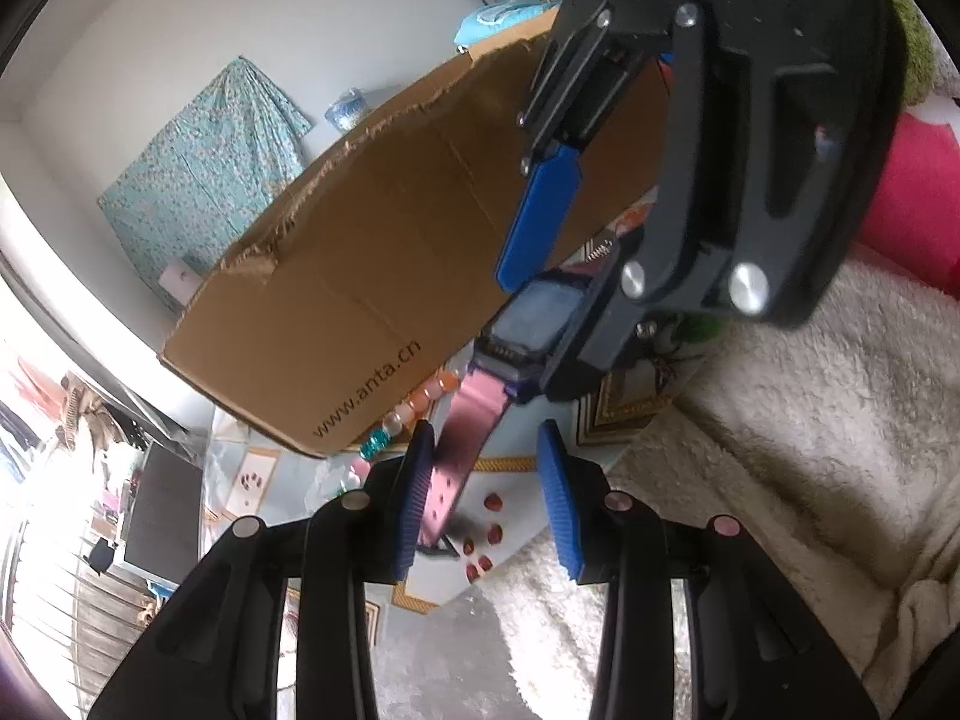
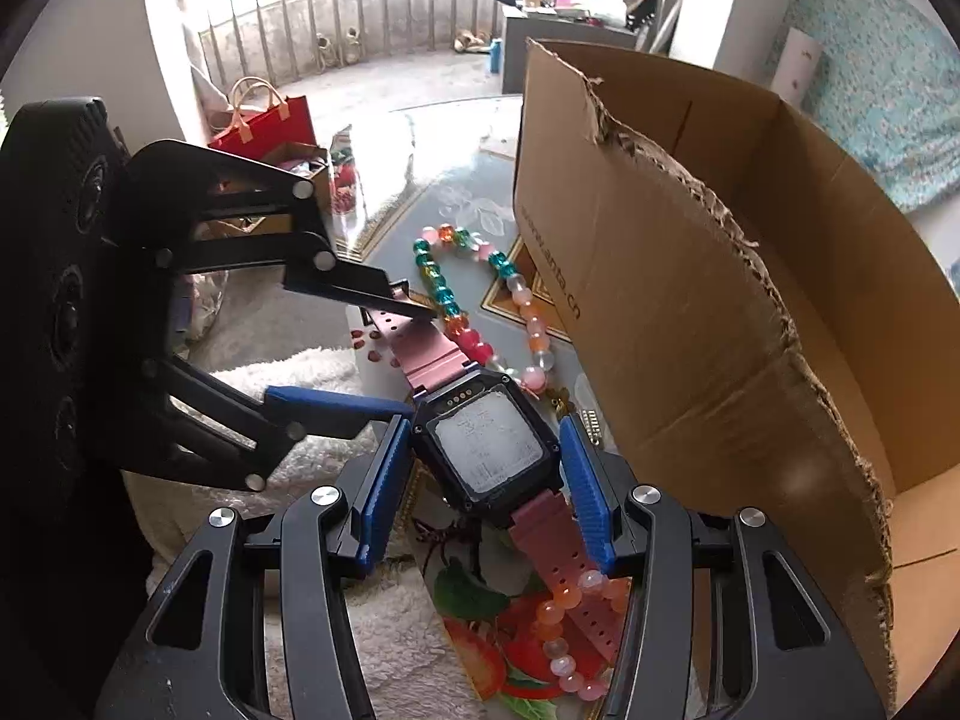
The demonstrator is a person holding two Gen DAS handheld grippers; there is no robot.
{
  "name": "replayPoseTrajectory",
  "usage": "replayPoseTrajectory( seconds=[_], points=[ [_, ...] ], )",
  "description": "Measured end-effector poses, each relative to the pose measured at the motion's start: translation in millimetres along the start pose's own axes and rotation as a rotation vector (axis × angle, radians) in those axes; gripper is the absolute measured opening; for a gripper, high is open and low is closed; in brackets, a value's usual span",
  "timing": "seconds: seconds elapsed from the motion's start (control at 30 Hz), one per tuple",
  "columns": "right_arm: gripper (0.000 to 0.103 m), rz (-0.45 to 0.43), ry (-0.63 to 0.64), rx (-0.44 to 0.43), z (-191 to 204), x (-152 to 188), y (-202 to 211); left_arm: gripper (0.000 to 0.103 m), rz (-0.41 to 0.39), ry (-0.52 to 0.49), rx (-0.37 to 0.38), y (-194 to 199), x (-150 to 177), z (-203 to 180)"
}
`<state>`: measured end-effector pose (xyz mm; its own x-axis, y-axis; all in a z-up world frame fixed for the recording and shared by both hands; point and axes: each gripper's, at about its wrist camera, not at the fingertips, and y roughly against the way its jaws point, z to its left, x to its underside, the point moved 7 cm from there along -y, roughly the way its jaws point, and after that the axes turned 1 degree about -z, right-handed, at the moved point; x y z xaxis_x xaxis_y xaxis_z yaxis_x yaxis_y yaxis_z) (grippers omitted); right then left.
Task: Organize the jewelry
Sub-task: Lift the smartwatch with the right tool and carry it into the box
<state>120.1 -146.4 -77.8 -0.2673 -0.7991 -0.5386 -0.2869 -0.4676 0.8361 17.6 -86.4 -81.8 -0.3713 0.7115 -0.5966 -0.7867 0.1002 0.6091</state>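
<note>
A pink-strapped watch [image 2: 486, 450] with a black square face lies beside an open cardboard box [image 2: 720, 312]. My right gripper [image 2: 486, 480] straddles the watch face, its blue pads apart on either side. My left gripper [image 1: 486, 498] is open around the pink strap [image 1: 465, 450], one pad touching it; it also shows in the right wrist view [image 2: 384, 354], reaching in from the left. A bead necklace [image 2: 456, 294] of pink, orange and teal beads lies on the tile floor next to the box, running under the watch. The watch face shows in the left wrist view [image 1: 540, 318] under the right gripper [image 1: 576, 276].
A white fluffy rug [image 1: 780, 480] covers the floor on one side. Small red pieces [image 1: 486, 540] lie on the tile. A red gift bag [image 2: 270, 120] stands further off. A patterned teal cloth [image 1: 204, 168] hangs on the wall behind the box.
</note>
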Motion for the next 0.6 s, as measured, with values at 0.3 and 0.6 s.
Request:
replayPoseTrajectory(
  seconds=[0.3, 0.6],
  points=[
    [0.048, -0.058, -0.043, 0.01, 2.1, -2.9, 8.3, 0.008, 0.004, 0.043, 0.014, -7.6, -3.5, 11.3],
    [0.047, -0.126, -0.218, 0.144, -4.5, 33.9, 57.5, 0.005, 0.03, 0.123, 0.105, -17.1, -10.5, 30.1]
  ],
)
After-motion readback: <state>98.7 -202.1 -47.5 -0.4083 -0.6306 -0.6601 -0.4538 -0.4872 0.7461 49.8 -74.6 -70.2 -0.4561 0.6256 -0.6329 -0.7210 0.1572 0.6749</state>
